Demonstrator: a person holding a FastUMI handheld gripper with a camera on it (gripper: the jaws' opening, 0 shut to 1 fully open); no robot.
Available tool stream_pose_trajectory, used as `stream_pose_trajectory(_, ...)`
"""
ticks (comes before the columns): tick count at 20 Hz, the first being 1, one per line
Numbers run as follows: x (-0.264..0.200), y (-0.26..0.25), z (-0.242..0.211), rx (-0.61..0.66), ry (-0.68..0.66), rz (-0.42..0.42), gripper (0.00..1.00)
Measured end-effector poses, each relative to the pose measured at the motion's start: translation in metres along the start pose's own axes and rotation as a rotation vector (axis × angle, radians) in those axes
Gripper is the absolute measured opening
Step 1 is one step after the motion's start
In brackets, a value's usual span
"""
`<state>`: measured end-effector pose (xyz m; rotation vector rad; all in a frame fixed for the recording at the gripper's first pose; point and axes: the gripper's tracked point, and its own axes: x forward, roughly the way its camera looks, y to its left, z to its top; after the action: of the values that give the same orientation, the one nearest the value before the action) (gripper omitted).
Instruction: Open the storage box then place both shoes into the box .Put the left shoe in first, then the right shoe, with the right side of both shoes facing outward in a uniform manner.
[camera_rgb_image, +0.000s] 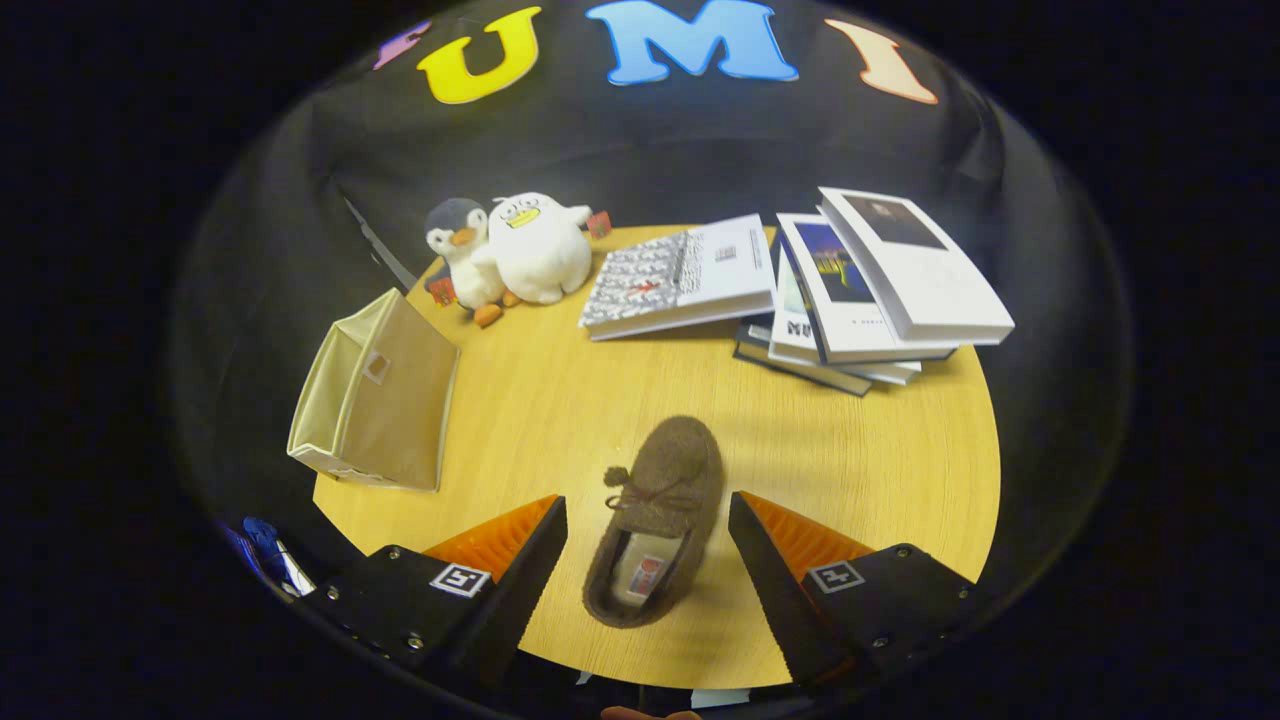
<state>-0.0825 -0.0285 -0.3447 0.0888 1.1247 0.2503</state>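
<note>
I have the gripper spread wide, its two fingers standing either side of the brown shoe without touching it — a clear gap of bare wood shows on each side. The shoe is a fuzzy moccasin-style slipper with a small bow across the top and a pale lining with a label inside; it lies flat on the round wooden table near the front edge, toe pointing away from me and tilted slightly right, heel nearest the fingers. The beige fabric storage box sits at the table's left edge, tipped so its open mouth faces left. At the back edge two plush penguins stand together, one book lies beside them, and a stack of books fills the back right. The gripper looks down on the shoe from above and slightly behind — tilted forward, roughly level side to side.
</note>
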Motion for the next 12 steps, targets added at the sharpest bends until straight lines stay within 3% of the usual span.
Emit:
stream_pose_trajectory(4,0.02,-0.014,-0.036,0.046,0.087,-0.007,1.0)
stream_pose_trajectory(12,0.057,-0.032,-0.06,0.088,0.205,-0.034,1.0)
